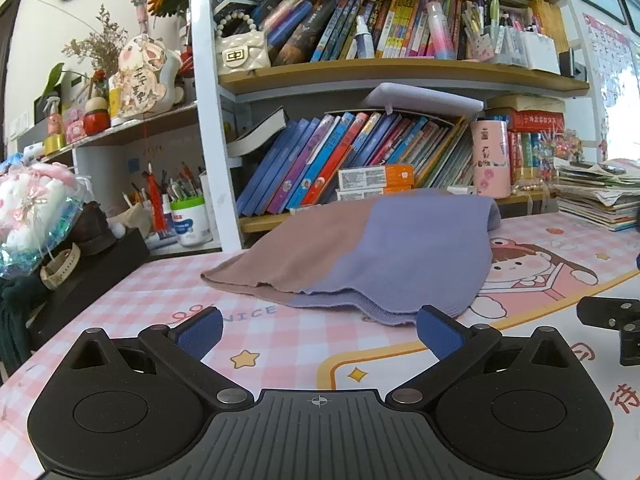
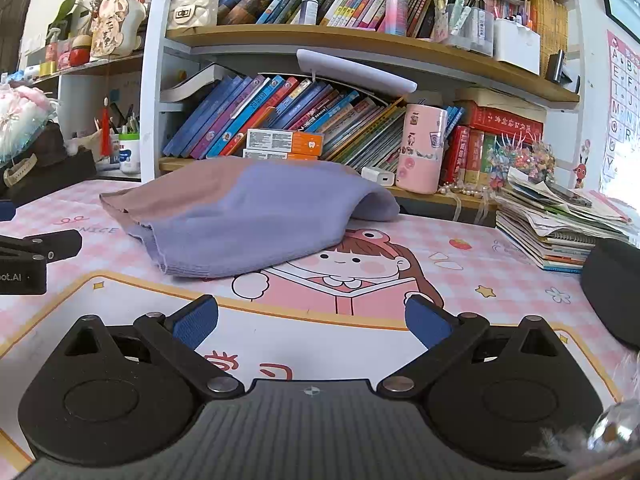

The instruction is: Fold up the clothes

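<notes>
You are sitting at the start of a fold, or between two folds: both grippers are hovering low over the desk mat (image 1: pixel 280 344) with nothing in them. Your left gripper (image 1: pixel 319 330) is holding its blue pads wide apart, just short of the garment's near hem, and your right gripper (image 2: pixel 311 318) is standing just as wide, over the cartoon girl printed on the mat and a little further back from the cloth. The garment (image 1: pixel 360 252), a knit in tan and lavender, is lying in a low heap in the middle of the mat with its back edge propped against the bottom shelf (image 1: pixel 264 222); it looks already doubled, since layered hems are showing along the front. The next move, as I judge it, is calling for each gripper to pinch a front corner, taking every layer at once, because the knit looks soft and likely to slip or sag. Watch the book stack (image 2: pixel 560 232) on your right as you are swinging cloth about. As for containers, a white-and-green cup (image 1: pixel 190 220) at the far left is holding pens and brushes, and clear holders (image 2: pixel 470 30) on the upper shelf are also packed with pens.
</notes>
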Motion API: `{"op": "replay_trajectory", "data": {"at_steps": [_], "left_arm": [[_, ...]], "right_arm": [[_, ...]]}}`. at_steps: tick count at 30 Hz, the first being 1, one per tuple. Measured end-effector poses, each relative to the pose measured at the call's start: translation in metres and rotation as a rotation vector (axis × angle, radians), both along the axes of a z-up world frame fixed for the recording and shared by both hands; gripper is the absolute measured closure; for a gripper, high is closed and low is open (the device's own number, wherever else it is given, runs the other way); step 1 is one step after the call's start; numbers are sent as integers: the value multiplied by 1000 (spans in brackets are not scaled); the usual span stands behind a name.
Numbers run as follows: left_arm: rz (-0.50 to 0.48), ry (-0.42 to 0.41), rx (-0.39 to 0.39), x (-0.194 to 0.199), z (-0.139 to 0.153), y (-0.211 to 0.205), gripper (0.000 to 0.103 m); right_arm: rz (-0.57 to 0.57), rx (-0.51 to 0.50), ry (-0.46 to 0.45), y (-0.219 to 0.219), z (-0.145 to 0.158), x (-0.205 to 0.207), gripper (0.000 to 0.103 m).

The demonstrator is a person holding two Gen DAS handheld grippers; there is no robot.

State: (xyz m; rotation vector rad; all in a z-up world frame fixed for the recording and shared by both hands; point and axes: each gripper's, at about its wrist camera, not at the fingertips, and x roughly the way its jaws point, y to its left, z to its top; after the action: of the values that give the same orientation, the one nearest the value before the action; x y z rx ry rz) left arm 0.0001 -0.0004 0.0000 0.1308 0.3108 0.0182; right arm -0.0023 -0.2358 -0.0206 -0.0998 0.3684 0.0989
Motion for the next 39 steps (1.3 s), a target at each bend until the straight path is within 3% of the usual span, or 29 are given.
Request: {"op": "replay_trajectory", "data": {"at_steps": [11, 39], "left_arm": [[4, 0, 43, 3, 0, -12, 0], [-13, 1, 12, -1, -1, -1, 0]], "right_arm": [[0, -2, 3, 4, 2, 3, 2], [-2, 19, 8, -2, 0, 2, 1]]}}
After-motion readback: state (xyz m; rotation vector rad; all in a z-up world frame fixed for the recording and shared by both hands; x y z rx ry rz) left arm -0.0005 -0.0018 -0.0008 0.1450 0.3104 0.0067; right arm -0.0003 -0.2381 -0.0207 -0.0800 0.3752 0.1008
